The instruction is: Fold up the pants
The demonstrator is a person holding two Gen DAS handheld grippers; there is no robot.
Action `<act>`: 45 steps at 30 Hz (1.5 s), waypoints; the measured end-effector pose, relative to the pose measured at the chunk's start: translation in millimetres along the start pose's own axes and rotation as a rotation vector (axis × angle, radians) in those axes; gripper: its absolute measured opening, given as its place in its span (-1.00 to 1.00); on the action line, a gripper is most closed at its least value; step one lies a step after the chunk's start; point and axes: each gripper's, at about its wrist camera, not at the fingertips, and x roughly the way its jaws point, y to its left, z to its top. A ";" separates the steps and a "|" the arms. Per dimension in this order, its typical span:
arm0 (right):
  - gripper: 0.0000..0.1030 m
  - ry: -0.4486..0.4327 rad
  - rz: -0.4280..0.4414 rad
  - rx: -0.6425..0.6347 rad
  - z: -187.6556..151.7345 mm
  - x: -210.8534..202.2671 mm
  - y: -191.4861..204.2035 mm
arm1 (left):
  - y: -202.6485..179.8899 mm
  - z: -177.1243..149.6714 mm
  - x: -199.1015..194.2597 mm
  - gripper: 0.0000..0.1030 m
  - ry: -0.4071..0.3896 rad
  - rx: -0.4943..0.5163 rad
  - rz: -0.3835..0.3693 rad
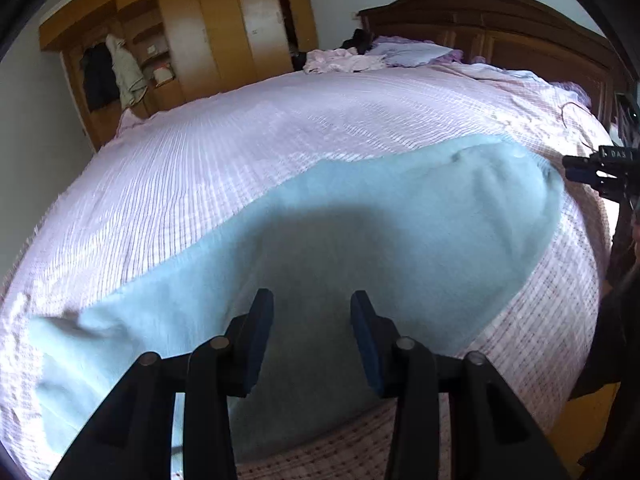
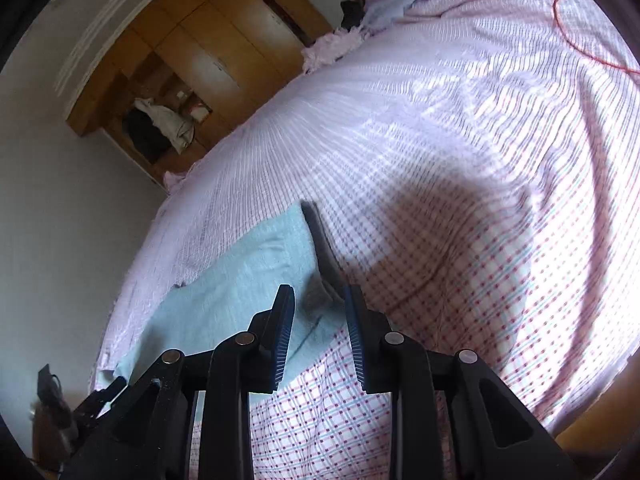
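Note:
Light blue pants (image 1: 360, 240) lie flat across the near part of the bed, running from lower left to upper right in the left wrist view. My left gripper (image 1: 313, 296) hovers over their middle, open, with nothing between its fingers. In the right wrist view one end of the pants (image 2: 240, 280) lies at lower left, with a dark strip along its right edge. My right gripper (image 2: 319, 290) hangs above that edge, its jaws apart and empty. It also shows at the right edge as the right gripper (image 1: 592, 172), just past the pants' far end.
The bed carries a pink checked sheet (image 1: 240, 140). A pile of clothes (image 1: 340, 60) and a pillow (image 1: 412, 54) lie by the dark wooden headboard (image 1: 500, 24). A wooden wardrobe (image 1: 220, 32) stands beyond the far side. A red cord (image 2: 568, 40) lies on the sheet.

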 end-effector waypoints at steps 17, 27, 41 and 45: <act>-0.88 -0.026 -0.099 -0.015 15.6 30.1 -4.2 | 11.7 -7.7 3.4 -0.17 0.025 -0.071 -0.001; -0.49 -0.181 -0.221 -0.138 13.6 3.9 27.5 | 18.1 -9.2 -6.6 -0.16 0.022 -0.097 -0.017; -0.89 -0.013 0.006 -0.313 -22.3 37.7 78.2 | 18.6 -17.3 -10.5 -0.09 0.049 -0.094 -0.004; -0.89 0.182 -0.085 -0.308 -40.6 79.1 74.9 | 17.6 -18.2 -11.6 -0.09 0.048 -0.089 -0.002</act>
